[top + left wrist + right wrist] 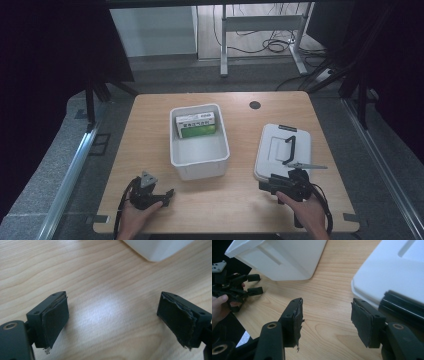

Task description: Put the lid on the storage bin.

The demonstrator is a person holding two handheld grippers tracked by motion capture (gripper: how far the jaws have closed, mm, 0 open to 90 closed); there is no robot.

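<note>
Your left gripper (167, 194) rests low on the desk (225, 205), fingers wide, empty. Your right gripper (264, 187), equally spread, noses toward the lid (282, 150), ready to grab. Beyond, the bin (200, 142) waits uncovered, green box (196, 125) inside.

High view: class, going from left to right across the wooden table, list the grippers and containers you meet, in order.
Left gripper → open white bin holding a green-and-white box → right gripper → white lid with a black handle.
</note>
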